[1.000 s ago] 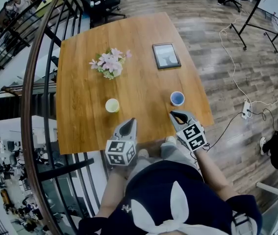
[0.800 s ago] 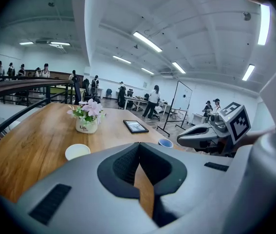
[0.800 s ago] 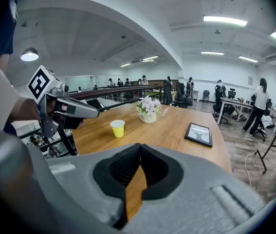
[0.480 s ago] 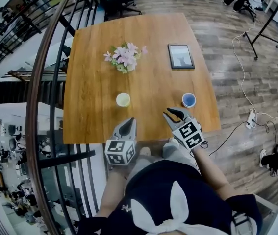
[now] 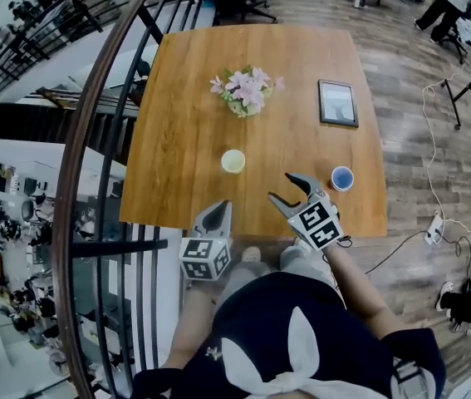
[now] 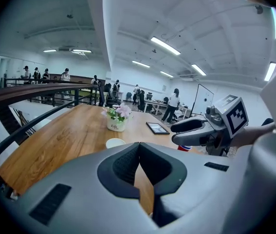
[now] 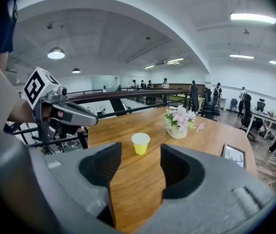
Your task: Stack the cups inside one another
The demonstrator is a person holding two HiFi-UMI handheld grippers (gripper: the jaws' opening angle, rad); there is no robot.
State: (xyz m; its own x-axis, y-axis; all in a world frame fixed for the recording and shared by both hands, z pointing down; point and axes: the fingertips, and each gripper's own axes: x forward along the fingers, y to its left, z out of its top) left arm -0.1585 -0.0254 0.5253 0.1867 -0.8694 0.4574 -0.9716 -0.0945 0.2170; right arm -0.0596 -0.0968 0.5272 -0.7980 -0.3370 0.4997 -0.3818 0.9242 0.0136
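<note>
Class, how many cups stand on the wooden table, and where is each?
2. The yellow cup stands centrally, near the flowers; the blue cup stands near the table's right edge. None appears hidden.

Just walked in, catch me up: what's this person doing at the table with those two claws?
A person at the wooden table holds a claw in each hand. The right claw has just been opening, nothing between its jaws, and faces the yellow cup. The left claw is shut and empty. The blue cup stands apart, further right. Neither cup is held; nothing is stacked yet.
</note>
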